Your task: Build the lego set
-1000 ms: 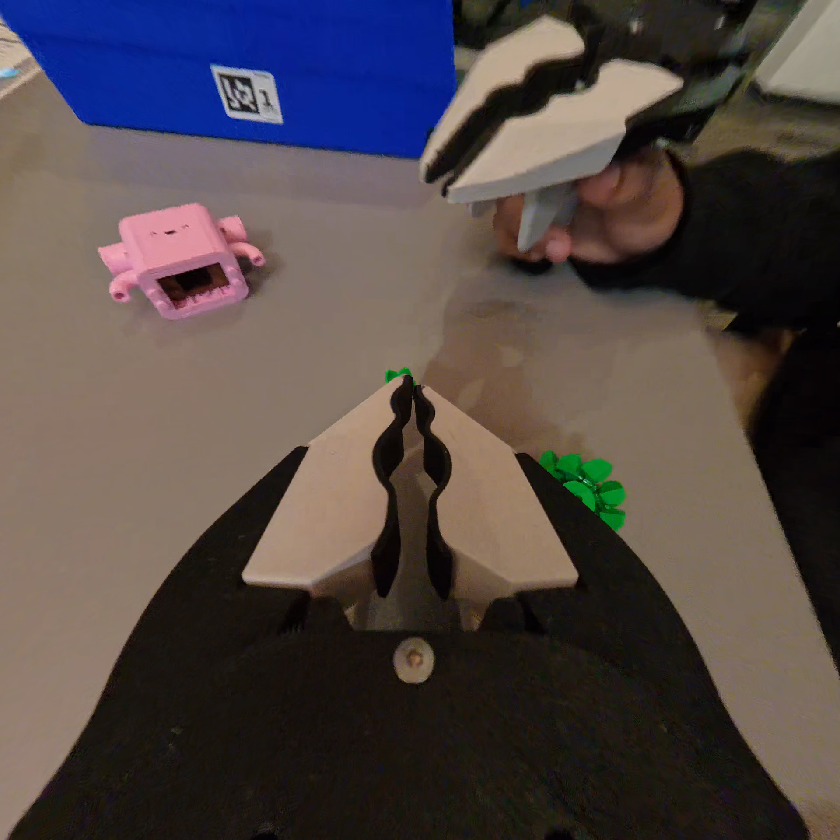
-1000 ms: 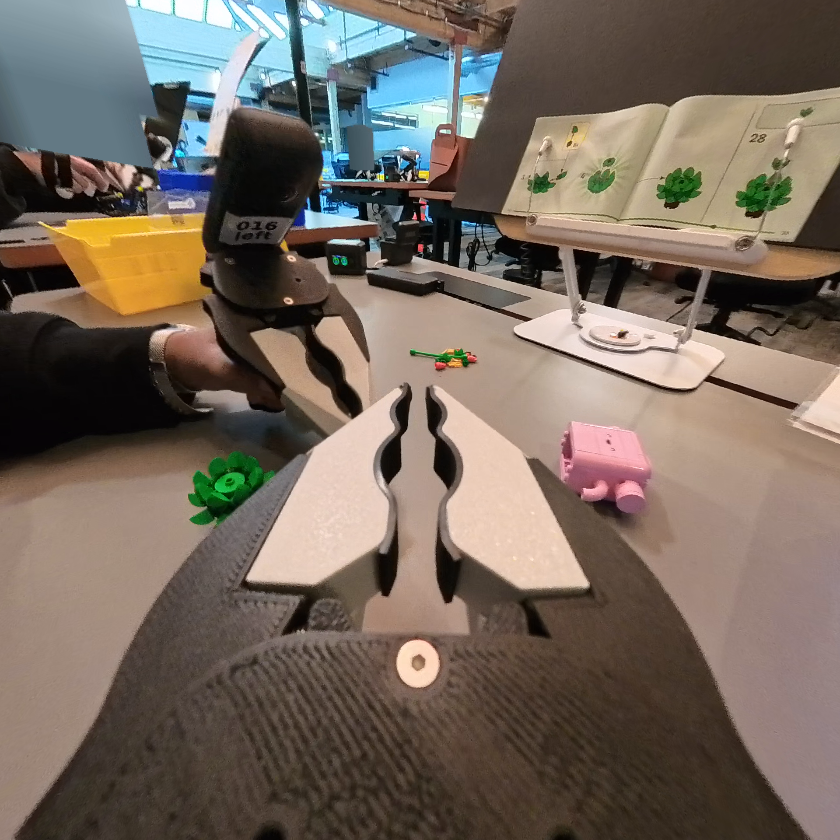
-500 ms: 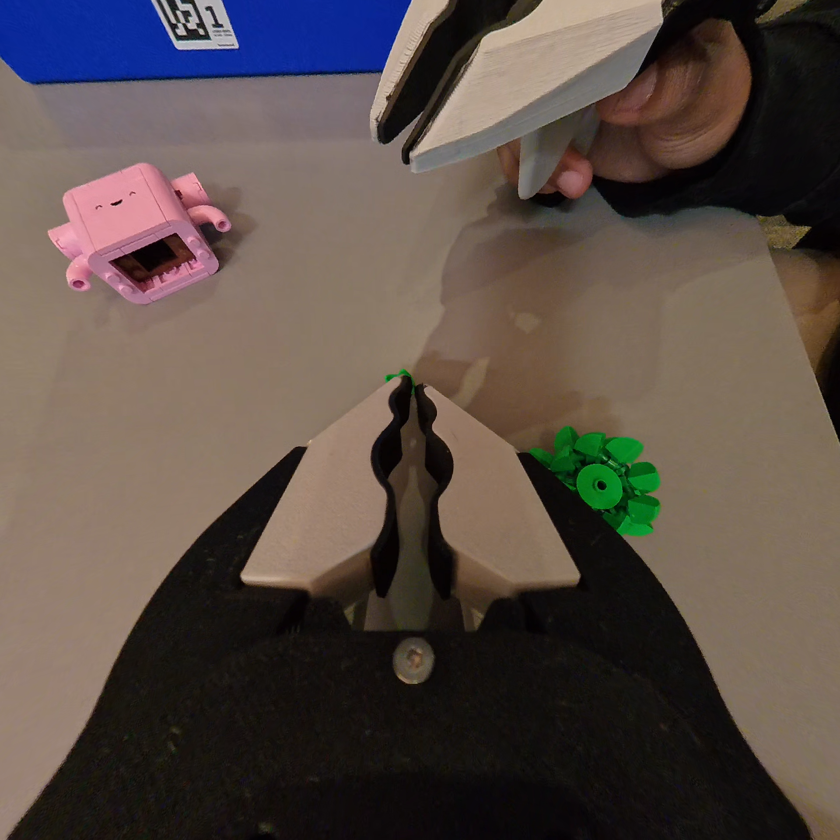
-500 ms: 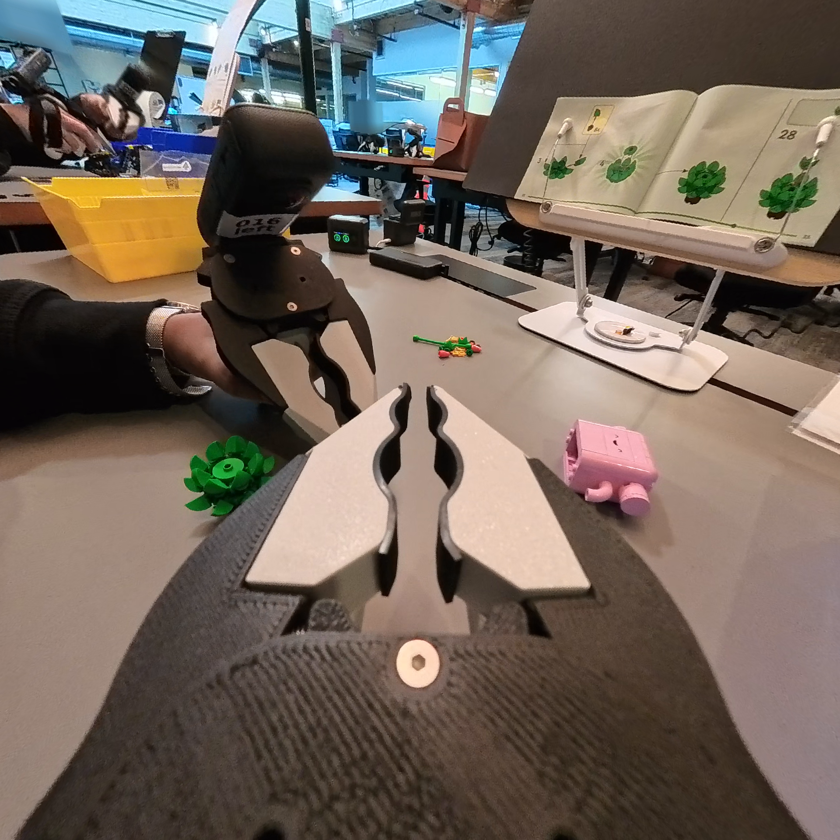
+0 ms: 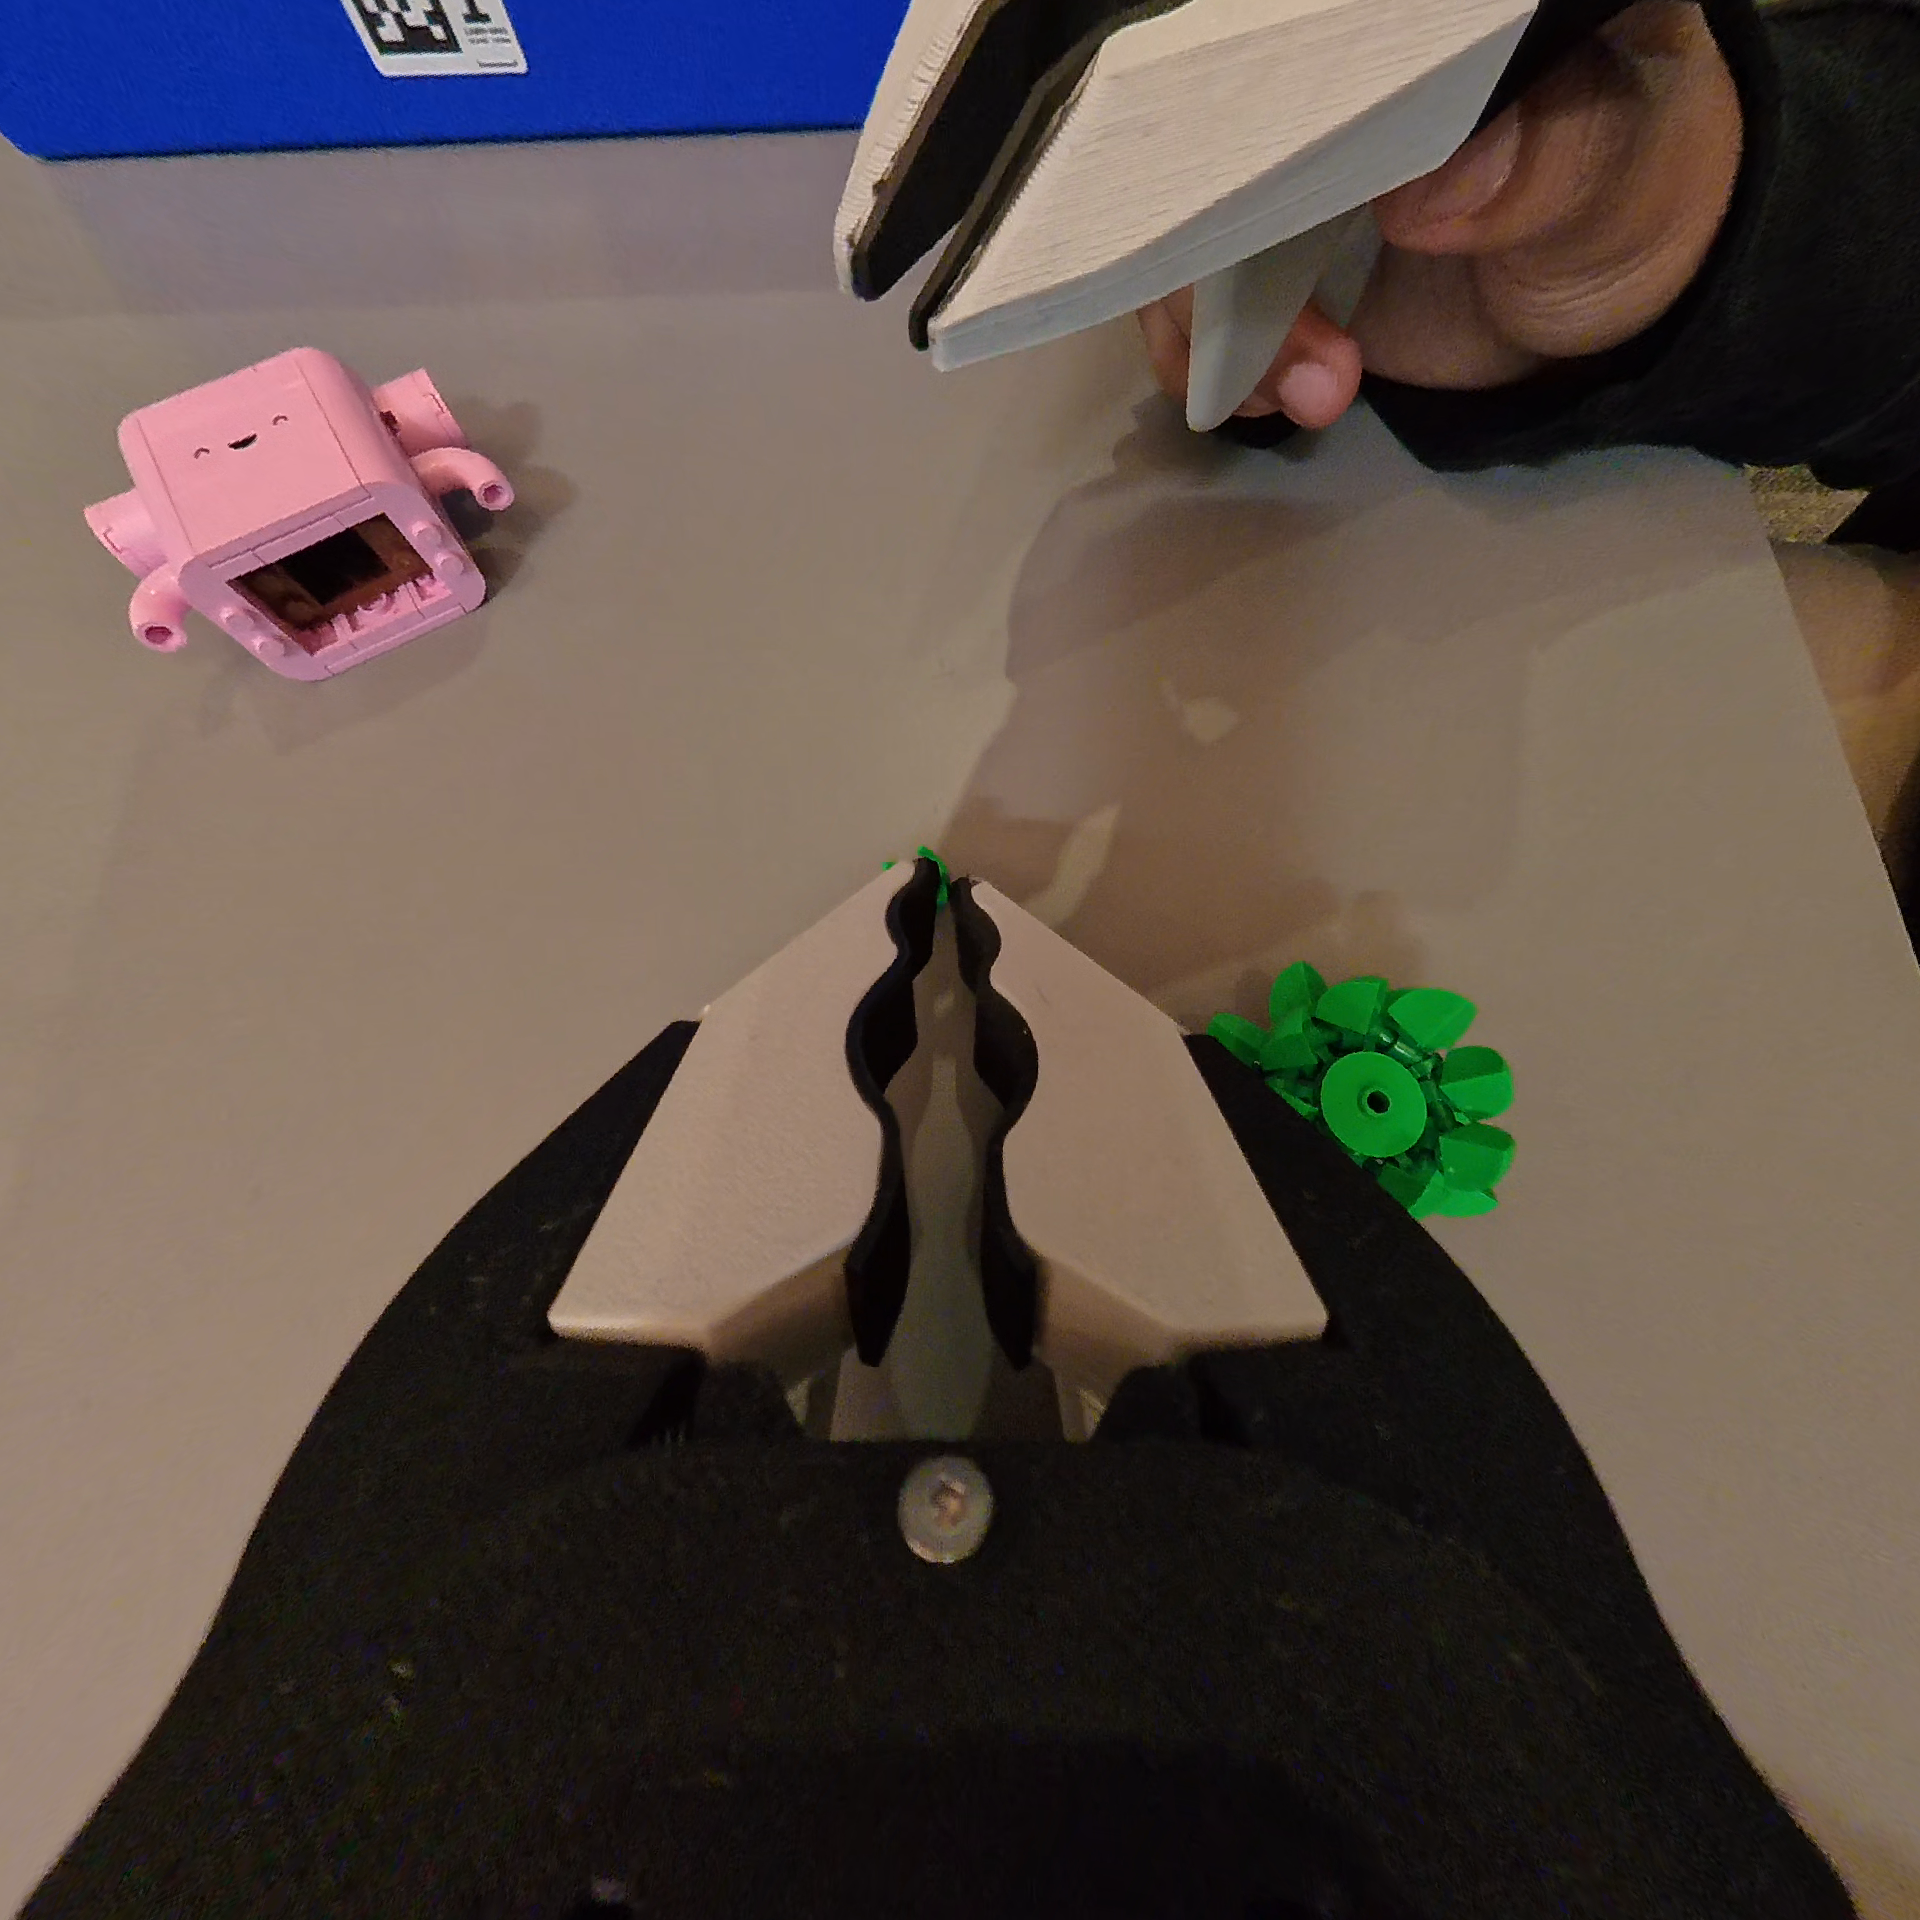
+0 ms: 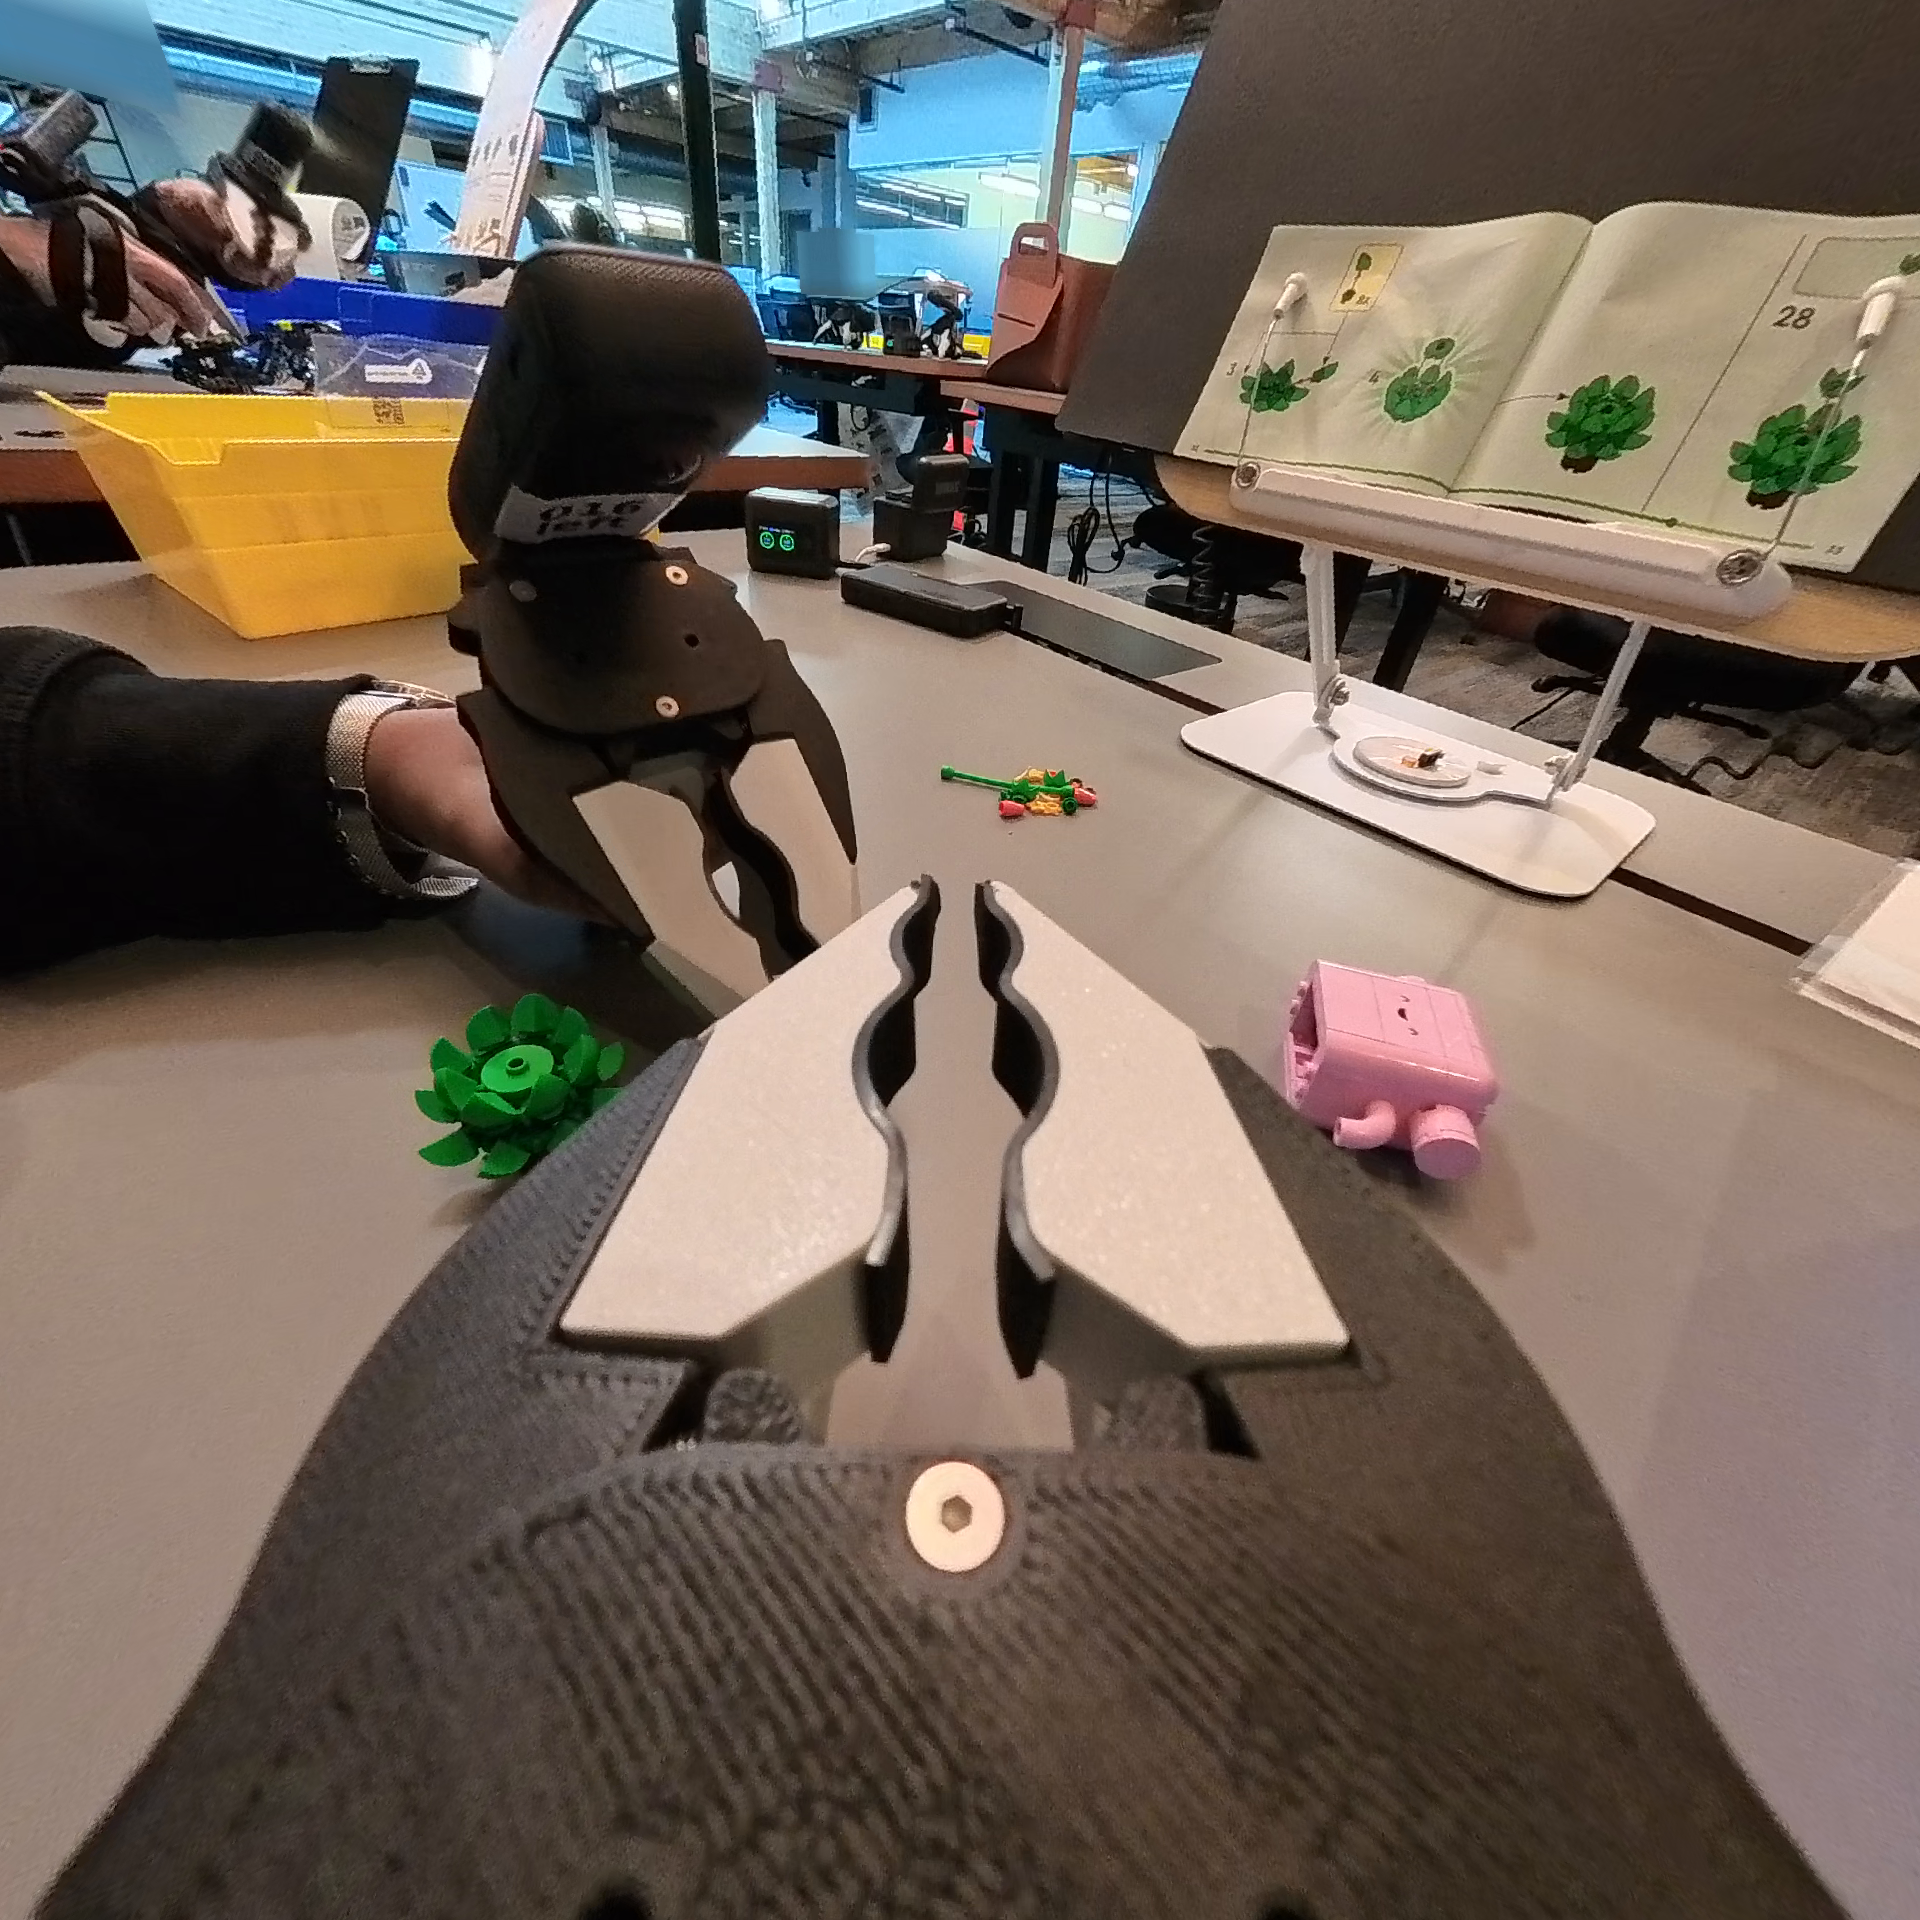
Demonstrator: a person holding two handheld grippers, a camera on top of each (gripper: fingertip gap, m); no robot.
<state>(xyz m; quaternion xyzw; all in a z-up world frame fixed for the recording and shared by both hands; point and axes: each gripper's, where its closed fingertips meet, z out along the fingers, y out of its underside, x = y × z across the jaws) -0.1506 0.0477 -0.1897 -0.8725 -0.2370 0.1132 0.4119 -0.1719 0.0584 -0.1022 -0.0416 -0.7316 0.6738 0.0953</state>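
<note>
My left gripper (image 5: 935, 883) is shut on a small green piece (image 5: 923, 864) pinched at its tips, just above the grey table. A green leafy rosette (image 5: 1371, 1101) lies on the table close to its right; it also shows in the right wrist view (image 6: 514, 1086). A pink Lego pot (image 5: 291, 520) lies on its side at the far left, with its opening toward me. My right gripper (image 6: 948, 888) is empty, its jaws a narrow gap apart. It hovers above the table facing the left gripper (image 6: 764, 935), with the pot (image 6: 1387, 1049) on its right.
A blue box (image 5: 623, 62) stands at the back in the left wrist view. An open instruction booklet (image 6: 1558, 395) rests on a white stand. A small pile of coloured pieces (image 6: 1039, 795) and a yellow bin (image 6: 260, 520) lie beyond. The table edge (image 5: 1849, 831) runs along the right. The tips of one gripper are about 9 cm away from the tips of the other. The left tips stand about 7 cm off the green leafy rosette (image 5: 1371, 1101). The pink Lego pot (image 5: 291, 520) lies around 12 cm away from my right fingertips. It turns up in the right wrist view (image 6: 1320, 1002) as well.
The left wrist view has shifted so that more of the rosette shows, and the right gripper looms closer and higher. Both grippers' jaws look unchanged.
</note>
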